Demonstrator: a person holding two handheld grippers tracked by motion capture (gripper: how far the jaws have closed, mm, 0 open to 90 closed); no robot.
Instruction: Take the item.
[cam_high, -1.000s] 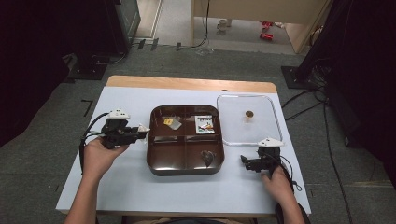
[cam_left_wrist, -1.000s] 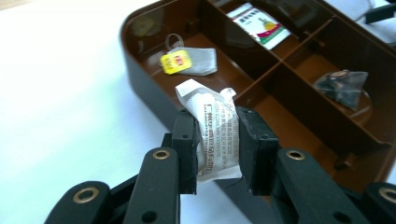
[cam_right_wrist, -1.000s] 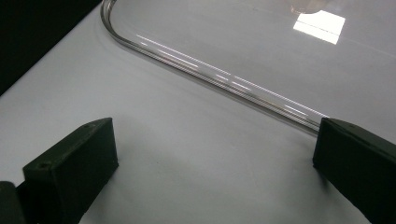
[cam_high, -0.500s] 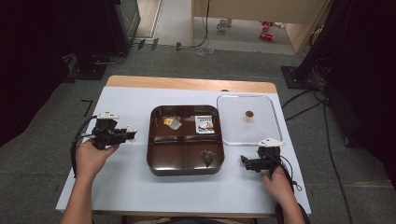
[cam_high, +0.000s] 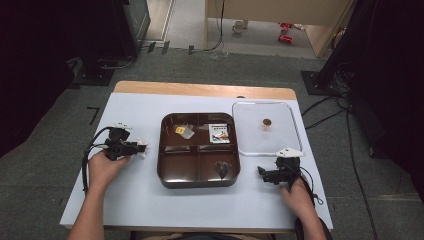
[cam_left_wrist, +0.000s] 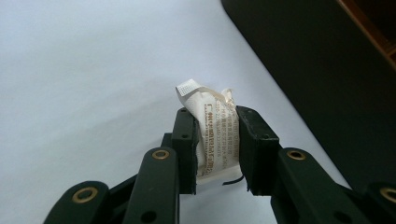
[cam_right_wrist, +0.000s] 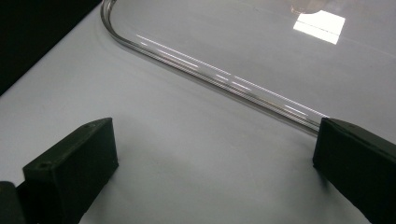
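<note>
A dark brown four-compartment tray (cam_high: 200, 172) sits mid-table. Its far compartments hold a small yellow-and-clear packet (cam_high: 184, 131) and a printed packet (cam_high: 219, 133); a small dark item (cam_high: 222, 169) lies in the near right one. Left of the tray, my left gripper (cam_high: 141, 147) is shut on a crumpled white sachet (cam_left_wrist: 215, 129) with printed text, just above the table beside the tray's wall (cam_left_wrist: 322, 79). My right gripper (cam_high: 261, 172) rests near the table's front right, jaws wide open on nothing, facing the rim of a clear lid (cam_right_wrist: 224, 77).
The clear lid (cam_high: 267, 129) with a small brown knob lies right of the tray. The white tabletop (cam_high: 135, 195) ends in a wooden strip at the far edge. Dark stands and cables are on the floor around the table.
My left gripper has drawn back leftward from the tray's edge, carrying the white sachet. The right gripper has stayed put.
</note>
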